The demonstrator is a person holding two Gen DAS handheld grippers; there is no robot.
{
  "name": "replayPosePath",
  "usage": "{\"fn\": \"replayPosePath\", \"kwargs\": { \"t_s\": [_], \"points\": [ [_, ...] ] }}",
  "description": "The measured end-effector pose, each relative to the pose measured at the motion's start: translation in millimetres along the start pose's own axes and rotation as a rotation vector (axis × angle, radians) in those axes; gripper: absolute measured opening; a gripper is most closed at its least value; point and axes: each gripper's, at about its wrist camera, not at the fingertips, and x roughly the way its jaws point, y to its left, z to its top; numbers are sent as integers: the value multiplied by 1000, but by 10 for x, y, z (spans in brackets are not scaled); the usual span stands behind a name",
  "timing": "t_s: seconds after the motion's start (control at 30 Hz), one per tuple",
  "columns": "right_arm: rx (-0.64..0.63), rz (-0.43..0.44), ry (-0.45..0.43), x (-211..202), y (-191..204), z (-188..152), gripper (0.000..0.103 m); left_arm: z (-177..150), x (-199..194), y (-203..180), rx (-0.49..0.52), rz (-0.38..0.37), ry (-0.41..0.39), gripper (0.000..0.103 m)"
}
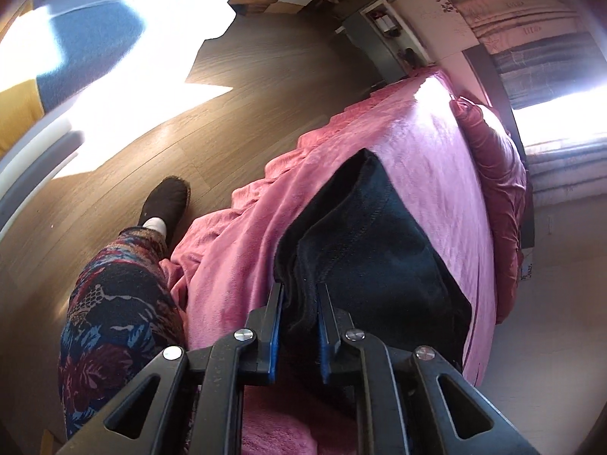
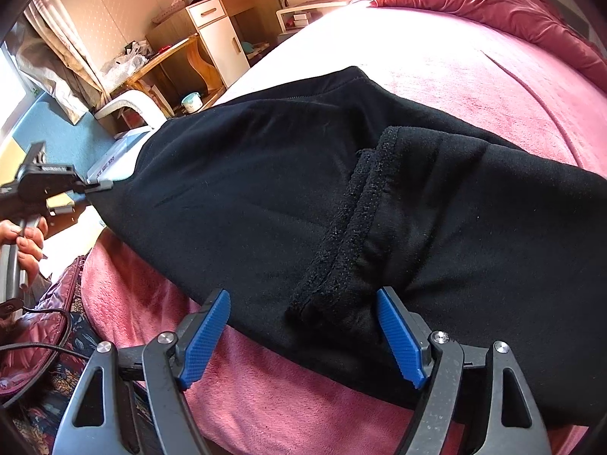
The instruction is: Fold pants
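Black pants [image 2: 265, 189] lie across the pink blanket [image 2: 474, 87] of a bed, folded so that one part rests over another; a hemmed edge with a fuzzy inner side runs over the upper layer toward the near side of the bed. In the left wrist view the same pants [image 1: 379, 242] reach away along the blanket [image 1: 428, 151], their far corner lying flat on it.

At the near end, the left gripper [image 1: 299, 288] is pinched onto a bunched fold of the black fabric, which fills the narrow gap between its blue pads. In the right wrist view this gripper [image 2: 96, 185] shows at the left edge of the garment, its tip touching the cloth, with a hand [image 2: 26, 242] on its handle.

The right gripper [image 2: 303, 299] stands with its jaws wide apart over the near edge of the pants. The hemmed edge lies between its blue pads, and neither pad presses on it; the right pad sits just beside a crease in the cloth.

A dark red quilt [image 2: 493, 3] is heaped along the far side of the bed. Beside the bed is a wooden floor [image 1: 265, 60] with bright sun patches, and the person's patterned trouser leg [image 1: 114, 303] and dark slipper [image 1: 167, 201] stand near the blanket's edge. Beyond the bed, a wooden desk [image 2: 178, 64] and a white-fronted cabinet [image 2: 220, 34] carry small items.
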Motion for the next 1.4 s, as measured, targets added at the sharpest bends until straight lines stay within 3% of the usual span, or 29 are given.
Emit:
{"fn": "replayPosePath", "kwargs": {
  "t_s": [0.1, 0.23, 0.4, 0.53, 0.67, 0.8, 0.9, 0.93, 0.97, 1.0, 1.1, 1.17, 1.23, 1.3, 1.4],
  "points": [
    [21, 30, -22, -98, -12, 33, 77, -25, -171, -418, 153, -99, -35, 14],
    [109, 172, -101, -370, -148, 159, 75, -213, -347, -1100, 410, -242, -37, 14],
    [204, 395, -156, -562, -299, 477, 76, -608, -331, -1761, 674, -383, 50, 14],
    [207, 556, -132, -510, -288, 878, 79, -874, -208, -2011, 782, -426, 118, 14],
    [126, 602, -70, -385, -85, 1278, 81, -1065, -121, -2147, 850, -446, 163, 14],
    [40, 550, 16, -219, 125, 1598, 81, -1222, -103, -2241, 918, -452, 187, 14],
    [-60, 461, 111, -53, 335, 1687, 74, -1291, -75, -2323, 949, -449, 196, 14],
    [-87, 404, 131, 3, 366, 1682, 54, -1300, -66, -2351, 960, -446, 196, 14],
    [-112, 364, 150, 55, 407, 1660, 26, -1314, -66, -2376, 970, -443, 195, 14],
    [-117, 335, 157, 103, 406, 1641, 15, -1325, -69, -2408, 981, -440, 193, 14],
    [-75, 324, 126, 32, 241, 1608, 13, -1249, -157, -2467, 997, -463, 193, 15],
    [-31, 335, 94, -112, 107, 1608, 13, -1040, -272, -2448, 920, -555, 205, 16],
    [-13, 339, 58, -278, 16, 1615, 13, -773, -387, -2395, 821, -621, 168, 17],
    [-3, 346, 27, -464, -15, 1625, 13, -524, -419, -2314, 726, -627, 127, 18],
    [8, 356, -12, -679, -64, 1638, 12, -303, -347, -2196, 663, -548, 79, 18]
  ]
}}
